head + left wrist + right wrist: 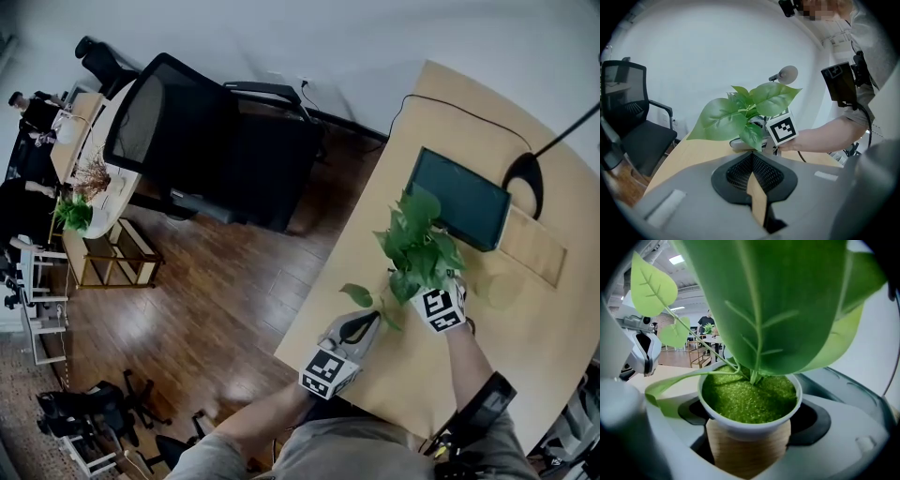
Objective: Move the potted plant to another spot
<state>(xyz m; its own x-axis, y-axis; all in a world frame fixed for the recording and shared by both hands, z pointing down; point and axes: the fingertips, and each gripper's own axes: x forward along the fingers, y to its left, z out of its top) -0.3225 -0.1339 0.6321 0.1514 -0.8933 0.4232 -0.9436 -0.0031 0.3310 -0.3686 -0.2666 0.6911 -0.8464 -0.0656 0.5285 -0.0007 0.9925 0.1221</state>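
Between the widely spread jaws of the right gripper (749, 430) stands the potted plant (750, 399). Its white rim and woven base are centred in the gap, and the pads flank it on either side without clearly pressing. The pot sits on the wooden table (412, 141), with its leaves spreading over the claw. Just to its left, the left gripper (752, 158) points at the plant, jaws drawn together at the tips and empty. Beyond the plant lies a dark screen (459, 199). Farther off stands a black office chair (202, 141).
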